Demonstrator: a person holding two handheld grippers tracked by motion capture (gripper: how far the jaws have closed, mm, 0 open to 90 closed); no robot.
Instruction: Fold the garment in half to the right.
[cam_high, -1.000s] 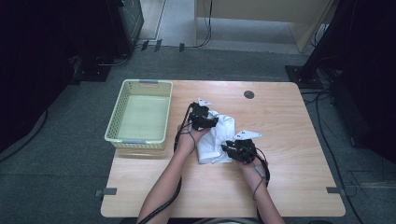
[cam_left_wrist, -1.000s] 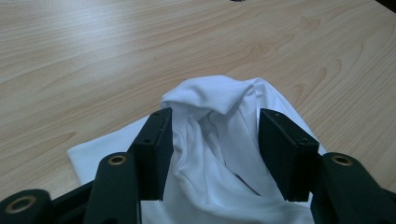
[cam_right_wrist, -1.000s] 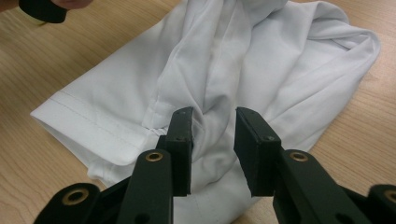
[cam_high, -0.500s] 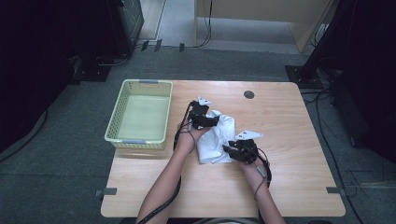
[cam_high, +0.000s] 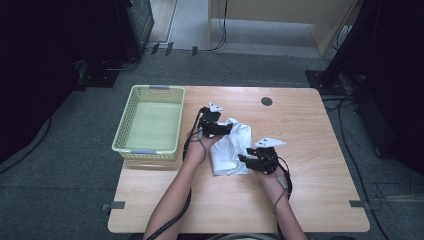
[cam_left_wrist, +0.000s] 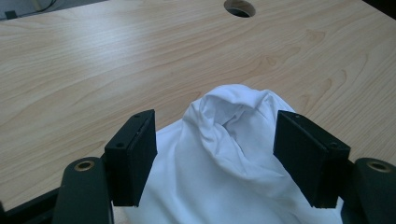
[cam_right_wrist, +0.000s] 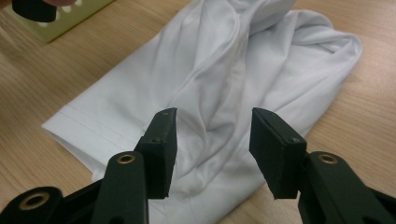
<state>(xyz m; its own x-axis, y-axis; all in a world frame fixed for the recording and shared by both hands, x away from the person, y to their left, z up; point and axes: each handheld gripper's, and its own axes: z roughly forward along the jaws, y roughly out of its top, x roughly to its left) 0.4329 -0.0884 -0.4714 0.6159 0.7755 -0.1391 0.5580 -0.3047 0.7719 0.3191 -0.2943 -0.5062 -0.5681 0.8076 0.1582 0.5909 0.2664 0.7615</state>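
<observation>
A folded white cloth (cam_high: 231, 147) lies in the middle of the wooden table (cam_high: 310, 200). My left gripper (cam_high: 223, 129) rests at the cloth's far left end. In the left gripper view its jaws have just been opening and stand wide around a bunched hump of the cloth (cam_left_wrist: 224, 154), with the pads (cam_left_wrist: 133, 156) off it. My right gripper (cam_high: 246, 159) sits at the cloth's near right edge. Its jaws have also just been opening and hover apart over the creased cloth (cam_right_wrist: 233, 60), gripping nothing.
A pale green plastic basket (cam_high: 150, 125) stands at the table's left side, close to the left hand; its corner (cam_right_wrist: 60, 21) shows in the right gripper view. A round cable hole (cam_high: 266, 101) sits near the far edge. Bare wood stretches to the right and front.
In the high view both hands stay at the cloth, almost where they were. The cloth lies in the same spot.
</observation>
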